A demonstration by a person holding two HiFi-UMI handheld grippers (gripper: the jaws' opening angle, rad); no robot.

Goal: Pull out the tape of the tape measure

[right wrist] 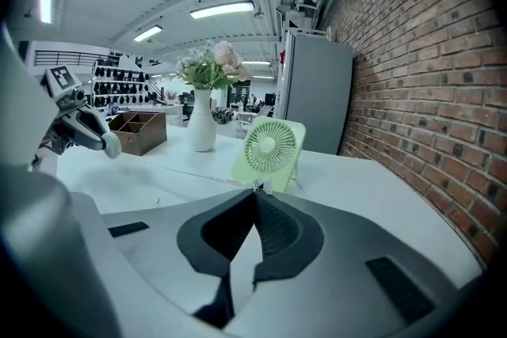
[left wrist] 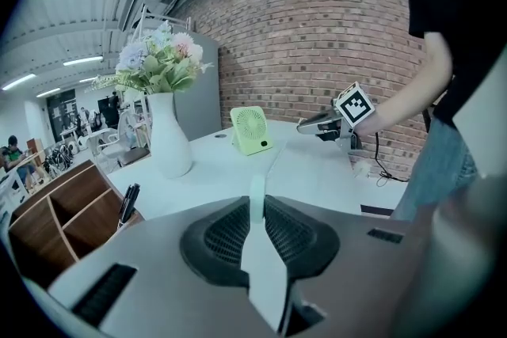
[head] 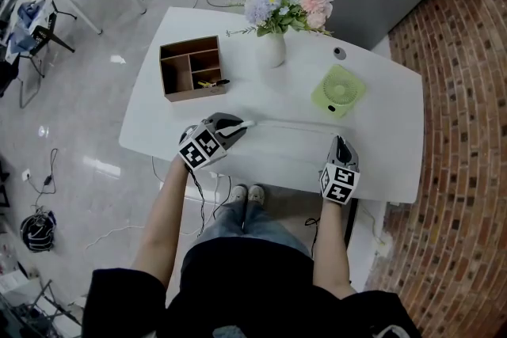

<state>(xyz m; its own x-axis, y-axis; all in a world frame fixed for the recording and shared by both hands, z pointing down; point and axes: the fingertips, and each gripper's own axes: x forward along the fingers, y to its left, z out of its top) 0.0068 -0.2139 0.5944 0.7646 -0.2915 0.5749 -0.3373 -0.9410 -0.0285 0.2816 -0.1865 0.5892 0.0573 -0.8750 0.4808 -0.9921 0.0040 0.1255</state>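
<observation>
On the white desk (head: pixel 380 91), a brown wooden box (head: pixel 194 93) split into compartments holds dark pens (head: pixel 212 83) in a compartment on the person's side. A smooth white vase (head: pixel 270 49) carries pastel flowers (head: pixel 287 5) near a round pale-green fan (head: pixel 339 89). The left gripper (head: pixel 238 127) is clamped on the small pale tape measure (left wrist: pixel 257 198) near the desk's front edge, and the right gripper (right wrist: pixel 255 190) pinches the tip of the thin tape (head: pixel 293 123) stretched between them.

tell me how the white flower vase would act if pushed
Probably top-heavy: the vase is narrow and the flowers spread wide above it, so a high push may tip it. Its smooth white surface suggests ceramic: likely slippery and breakable.
</observation>
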